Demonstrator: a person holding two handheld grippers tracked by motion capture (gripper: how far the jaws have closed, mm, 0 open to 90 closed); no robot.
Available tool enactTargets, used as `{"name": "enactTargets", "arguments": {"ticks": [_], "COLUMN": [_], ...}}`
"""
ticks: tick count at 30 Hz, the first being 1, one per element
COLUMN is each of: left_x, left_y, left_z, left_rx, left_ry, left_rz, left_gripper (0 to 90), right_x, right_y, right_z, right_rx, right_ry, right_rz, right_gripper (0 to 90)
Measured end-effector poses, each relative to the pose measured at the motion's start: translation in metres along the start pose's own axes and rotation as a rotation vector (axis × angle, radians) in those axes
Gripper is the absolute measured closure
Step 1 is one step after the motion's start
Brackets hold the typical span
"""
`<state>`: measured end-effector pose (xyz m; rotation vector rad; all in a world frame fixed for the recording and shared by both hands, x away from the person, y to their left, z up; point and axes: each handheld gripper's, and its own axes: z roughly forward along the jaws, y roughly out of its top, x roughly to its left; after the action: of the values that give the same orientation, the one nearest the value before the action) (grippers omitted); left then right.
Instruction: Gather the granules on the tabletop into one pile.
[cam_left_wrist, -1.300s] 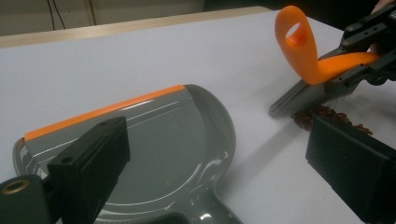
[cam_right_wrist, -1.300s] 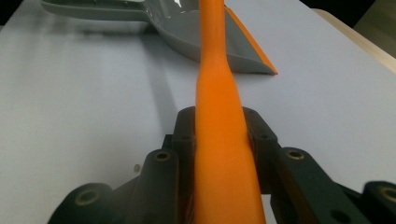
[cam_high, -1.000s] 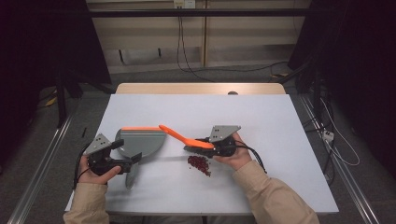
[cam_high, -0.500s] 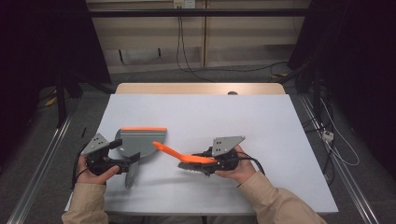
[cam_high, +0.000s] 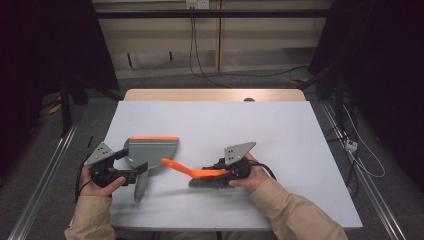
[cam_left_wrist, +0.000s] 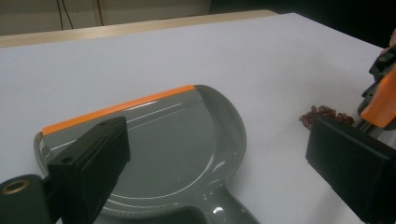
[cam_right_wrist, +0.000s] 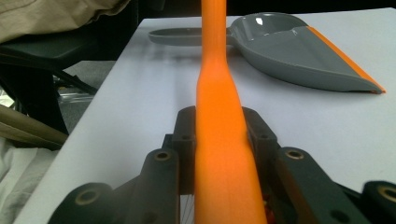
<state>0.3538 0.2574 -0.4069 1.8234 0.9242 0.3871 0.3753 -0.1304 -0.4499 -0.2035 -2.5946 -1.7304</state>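
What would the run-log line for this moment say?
right hand-held gripper: shut on brush | left hand-held gripper: open, around dustpan handle | beans: on table

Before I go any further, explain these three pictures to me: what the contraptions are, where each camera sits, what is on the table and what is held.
There is no robot here. A person sits at a white table and holds a hand tool with a two-jawed claw in each hand. The high view looks down from above the person's side. The other two pictures come from small cameras that ride on the claws and look along their black jaws.

The left claw is at the handle of a grey dustpan with an orange lip; whether it pinches that handle I cannot tell. The right claw is shut on the orange brush, whose bristles rest on the table. The right claw's own picture shows that handle between its jaws. In the left claw's picture, a small heap of dark red bits lies beside the brush.
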Motion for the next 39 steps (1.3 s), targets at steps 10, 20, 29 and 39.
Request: {"name": "enactTargets", "arguments": {"ticks": [10,20,29,39], "left_x": [0.000,-0.010,-0.020,-0.022], "left_y": [-0.001,0.000,-0.005,-0.018], "left_z": [0.000,0.002,0.002,-0.004], "left_rx": [0.013,0.050,0.110,0.162], "left_ry": [0.005,-0.016,-0.040,-0.028], "left_rz": [0.004,0.014,0.042,0.040], "left_gripper": [6.1,5.9,6.2,8.1], "right_x": [-0.011,-0.001,0.005,0.011], "right_y": [0.003,0.019,0.007,-0.011], "right_z": [0.002,-0.035,-0.071,-0.084], "right_rx": [-0.020,-0.058,-0.093,-0.061], "right_ry": [0.009,-0.162,-0.309,-0.375], "right_rz": [0.002,0.054,0.121,0.150], "right_gripper": [71.1,71.1,71.0,71.0]}}
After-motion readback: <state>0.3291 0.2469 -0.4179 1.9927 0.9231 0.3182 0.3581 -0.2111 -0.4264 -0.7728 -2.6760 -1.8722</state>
